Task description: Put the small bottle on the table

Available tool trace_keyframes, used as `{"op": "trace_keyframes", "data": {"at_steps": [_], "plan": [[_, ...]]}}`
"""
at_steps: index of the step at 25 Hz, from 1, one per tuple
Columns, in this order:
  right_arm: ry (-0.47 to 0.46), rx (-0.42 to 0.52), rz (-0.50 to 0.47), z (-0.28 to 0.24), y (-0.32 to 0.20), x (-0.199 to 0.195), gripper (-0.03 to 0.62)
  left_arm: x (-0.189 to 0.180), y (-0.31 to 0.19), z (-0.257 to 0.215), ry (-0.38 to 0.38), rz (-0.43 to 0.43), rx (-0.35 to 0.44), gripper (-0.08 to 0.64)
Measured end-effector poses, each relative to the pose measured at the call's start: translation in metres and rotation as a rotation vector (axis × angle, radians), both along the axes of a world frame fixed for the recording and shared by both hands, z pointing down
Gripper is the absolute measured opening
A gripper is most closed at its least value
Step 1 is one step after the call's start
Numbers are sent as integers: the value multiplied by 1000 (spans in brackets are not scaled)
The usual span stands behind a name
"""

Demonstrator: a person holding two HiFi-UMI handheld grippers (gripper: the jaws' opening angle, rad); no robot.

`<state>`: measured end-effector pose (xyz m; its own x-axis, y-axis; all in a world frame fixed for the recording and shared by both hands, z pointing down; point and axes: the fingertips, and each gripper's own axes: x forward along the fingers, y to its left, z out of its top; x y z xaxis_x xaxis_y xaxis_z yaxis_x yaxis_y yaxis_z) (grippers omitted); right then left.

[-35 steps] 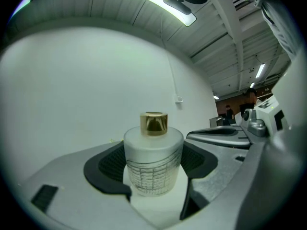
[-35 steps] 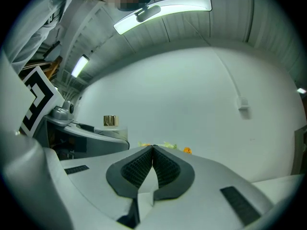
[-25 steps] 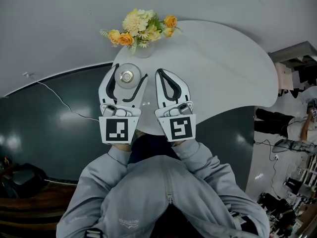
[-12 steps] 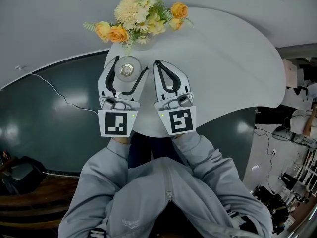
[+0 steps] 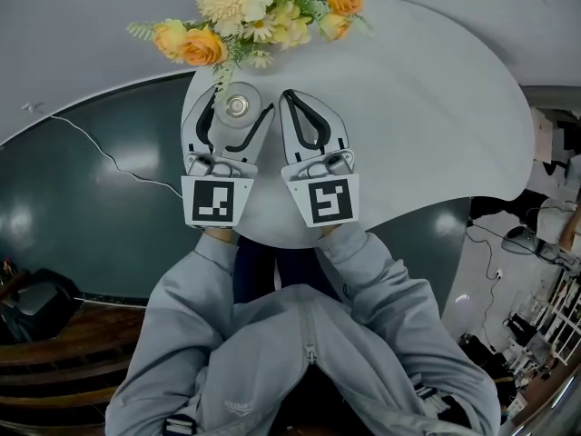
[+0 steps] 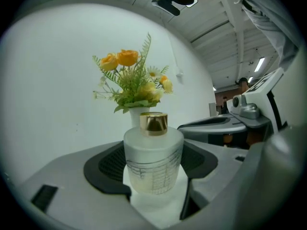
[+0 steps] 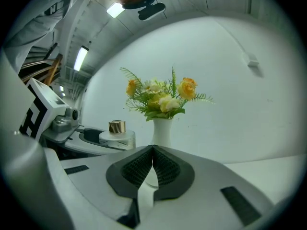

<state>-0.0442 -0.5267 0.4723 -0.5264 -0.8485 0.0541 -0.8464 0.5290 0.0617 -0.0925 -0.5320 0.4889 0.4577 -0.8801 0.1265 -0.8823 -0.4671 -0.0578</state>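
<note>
Jaws of the left gripper (image 5: 238, 109) pinched the small bottle (image 6: 153, 159), frosted glass with a gold cap, over the round white table (image 5: 427, 98) near its 9 o'clock edge. The right gripper (image 7: 153, 150), ribbed pads pressed together on nothing, sat at the bottle's 3 o'clock. Flowers (image 5: 263, 16) in a white vase (image 7: 162, 131) crowded 12 o'clock, and bare tabletop opened toward 3 o'clock.
</note>
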Motion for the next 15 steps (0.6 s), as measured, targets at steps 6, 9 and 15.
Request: {"op": "trace_keyframes", "data": {"at_steps": [6, 9, 15], "plan": [[13, -27, -6, 23, -11, 1, 26, 5, -12, 29, -11, 2, -45, 331], [17, -48, -4, 33, -15, 3, 26, 9, -14, 45, -40, 14, -88, 331], [23, -70, -4, 46, -21, 4, 26, 9, -16, 68, -71, 7, -144, 331]]}}
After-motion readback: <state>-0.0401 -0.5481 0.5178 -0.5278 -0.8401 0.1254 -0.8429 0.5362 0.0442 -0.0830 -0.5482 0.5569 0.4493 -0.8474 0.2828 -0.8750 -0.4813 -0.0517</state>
